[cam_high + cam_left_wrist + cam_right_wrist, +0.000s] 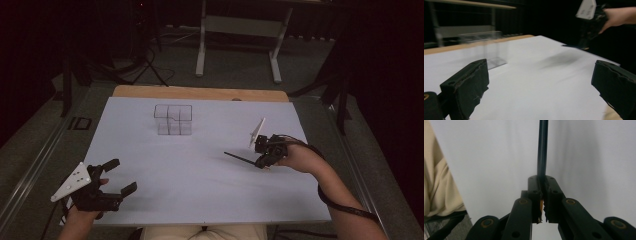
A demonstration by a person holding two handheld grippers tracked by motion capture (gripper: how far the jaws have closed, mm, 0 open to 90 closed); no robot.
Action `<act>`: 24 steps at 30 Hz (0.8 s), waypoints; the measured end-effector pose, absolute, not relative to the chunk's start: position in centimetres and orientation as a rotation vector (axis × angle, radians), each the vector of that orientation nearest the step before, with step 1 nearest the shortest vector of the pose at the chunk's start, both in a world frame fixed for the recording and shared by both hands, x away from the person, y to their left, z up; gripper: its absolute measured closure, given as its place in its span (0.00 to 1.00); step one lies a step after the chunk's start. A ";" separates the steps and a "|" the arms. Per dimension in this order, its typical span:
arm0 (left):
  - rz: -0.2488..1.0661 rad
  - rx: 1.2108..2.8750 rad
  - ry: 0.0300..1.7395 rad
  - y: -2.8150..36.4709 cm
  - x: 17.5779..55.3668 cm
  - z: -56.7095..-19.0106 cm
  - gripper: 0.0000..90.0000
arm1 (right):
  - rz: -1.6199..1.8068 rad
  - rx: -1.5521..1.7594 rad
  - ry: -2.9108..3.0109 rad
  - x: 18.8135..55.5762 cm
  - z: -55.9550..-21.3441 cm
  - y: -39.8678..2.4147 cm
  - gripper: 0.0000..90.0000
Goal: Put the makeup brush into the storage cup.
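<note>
The thin dark pencil-like stick (pixel 542 150), with a yellowish wooden end showing between the pads, was clamped in the right gripper (pixel 263 159), whose jaws were pressed together on it. In the high view the stick (pixel 240 158) stuck out from that gripper toward the middle of the white table sheet (pixel 200 175), hanging just above the surface at the right side. The clear plastic compartment box (pixel 173 120) stood well apart from it, toward the far edge of the sheet. The left gripper (pixel 119 176) hovered near the front left corner with its jaws spread wide and nothing between them; in the left gripper view the two black pads (pixel 466 85) framed bare sheet.

The grip looked to sit close to one end of the stick, so the long free length could likely swing or slip in the pads. If the tip caught the sheet or a wall of the clear box, the stick might twist out or nudge the light box aside.
</note>
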State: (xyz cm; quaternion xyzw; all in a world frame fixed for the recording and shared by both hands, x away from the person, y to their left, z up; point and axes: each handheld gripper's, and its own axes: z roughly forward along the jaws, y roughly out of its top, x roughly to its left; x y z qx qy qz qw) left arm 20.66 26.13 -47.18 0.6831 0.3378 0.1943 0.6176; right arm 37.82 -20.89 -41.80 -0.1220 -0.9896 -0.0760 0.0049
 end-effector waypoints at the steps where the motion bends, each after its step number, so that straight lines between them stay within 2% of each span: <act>1: 0.423 1.568 0.773 26.0 20.8 -47.1 0.03 | -0.238 -0.382 -3.099 37.8 -41.8 -20.9 0.94; 3: 0.370 1.562 0.761 25.7 21.2 -46.7 0.03 | -0.245 -0.375 -3.103 37.7 -41.5 -20.7 0.94; 9: 0.356 1.647 0.720 24.1 22.9 -45.4 0.03 | -0.259 -0.319 -3.111 37.1 -40.7 -20.0 0.94; 24: 0.228 1.707 0.616 20.7 25.7 -43.7 0.03 | -0.264 -0.227 -3.132 35.7 -39.5 -18.6 0.94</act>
